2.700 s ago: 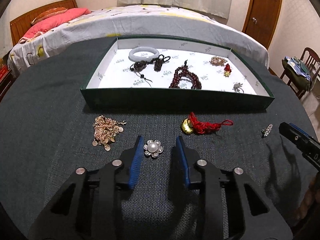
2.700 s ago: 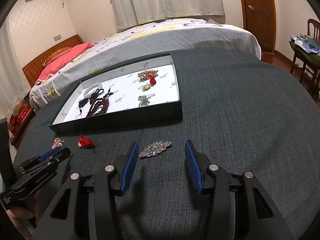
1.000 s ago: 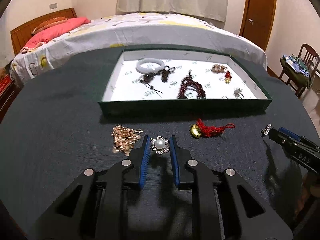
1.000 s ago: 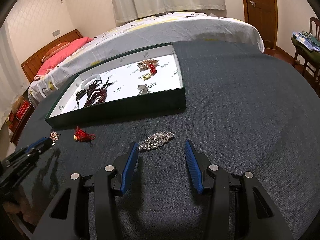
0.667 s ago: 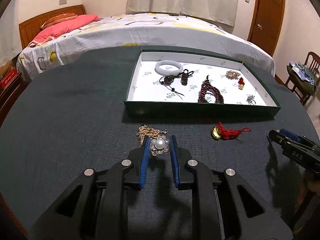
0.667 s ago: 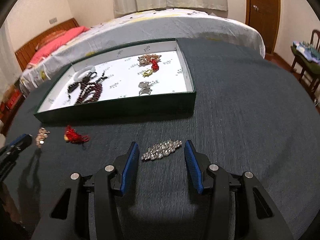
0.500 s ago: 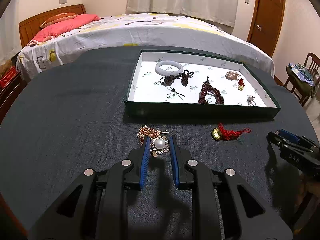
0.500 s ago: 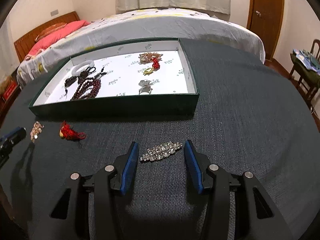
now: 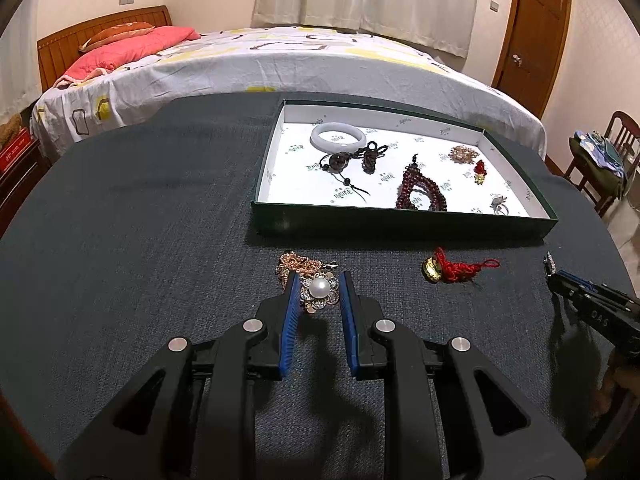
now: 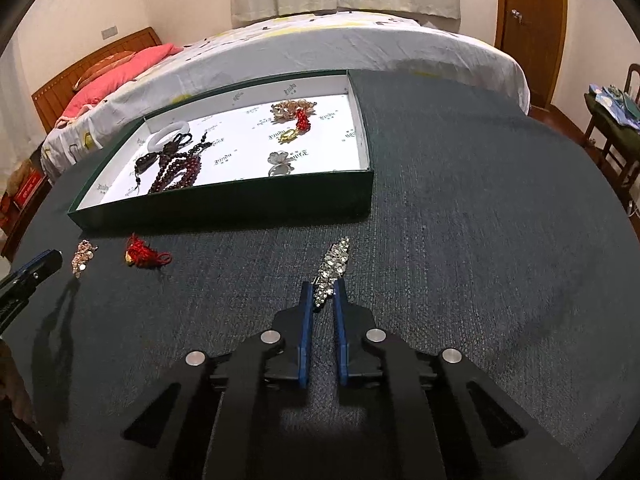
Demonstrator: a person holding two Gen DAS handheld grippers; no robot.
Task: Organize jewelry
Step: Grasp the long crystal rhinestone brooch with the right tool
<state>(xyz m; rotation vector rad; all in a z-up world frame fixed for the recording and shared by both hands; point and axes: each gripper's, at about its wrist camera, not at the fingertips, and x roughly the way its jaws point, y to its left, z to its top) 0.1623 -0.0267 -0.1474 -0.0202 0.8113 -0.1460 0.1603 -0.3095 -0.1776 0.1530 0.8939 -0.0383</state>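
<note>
My left gripper (image 9: 319, 289) is shut on a pearl flower brooch (image 9: 319, 289) and holds it above the dark table. My right gripper (image 10: 321, 294) is shut on the near end of a long rhinestone clip (image 10: 334, 266). A green tray (image 9: 400, 224) with a white floor holds a white bangle (image 9: 338, 138), dark red beads (image 9: 422, 192) and several small pieces. It also shows in the right wrist view (image 10: 224, 202). A gold chain (image 9: 300, 266) and a red knot charm (image 9: 454, 270) lie on the table before the tray.
A bed (image 9: 280, 60) stands behind the round table. A chair (image 9: 600, 160) is at the far right. A wooden door (image 9: 536, 32) is at the back right. The right gripper's tip (image 9: 580, 300) shows at the right of the left wrist view.
My right gripper has closed on the rhinestone clip, which now points away from me. My left gripper closed on the pearl brooch and has lifted it off the table.
</note>
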